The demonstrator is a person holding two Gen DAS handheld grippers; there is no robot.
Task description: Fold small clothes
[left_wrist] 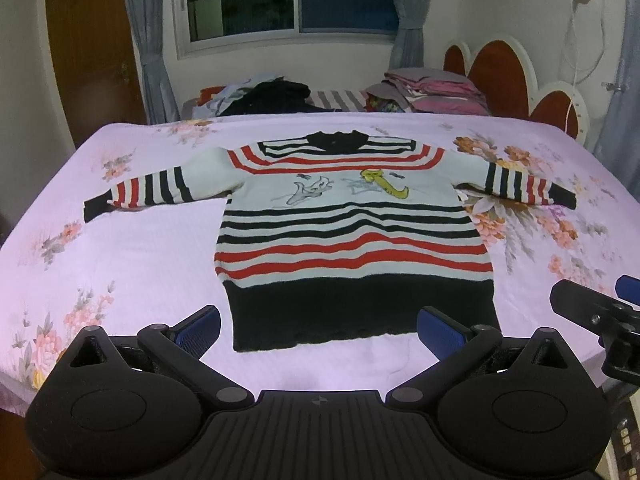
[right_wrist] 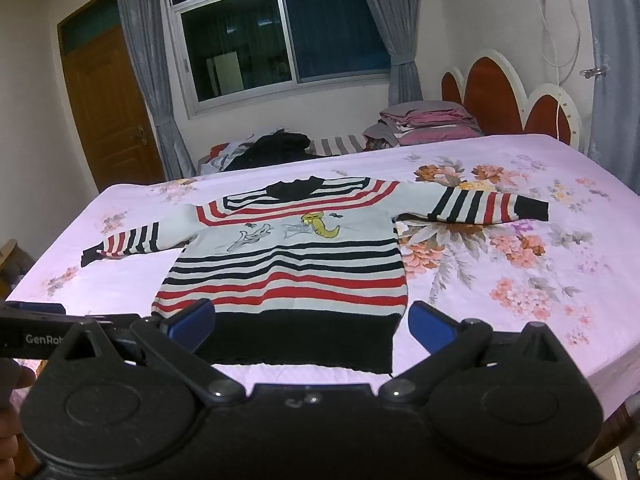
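Bed (left_wrist: 132, 248), covered by pink floral sheet (left_wrist: 560, 216). Flat at centre, spread face up with sleeves out: striped sweater (left_wrist: 352, 236). At far edge: dark clothes heap (left_wrist: 276, 96), folded bedding stack (left_wrist: 432, 88).

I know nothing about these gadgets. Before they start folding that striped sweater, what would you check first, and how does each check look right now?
1. Sweater lies flat, front up, on the bed: ok.
2. Both sleeves spread out to the sides, left sleeve and right sleeve: ok.
3. Left gripper open and holding nothing: ok.
4. Right gripper open and holding nothing: ok.
5. Sweater hem close in front of both grippers: ok, probably within reach.
6. Clear space around the sweater for folding; the clothes pile lies far back: ok.
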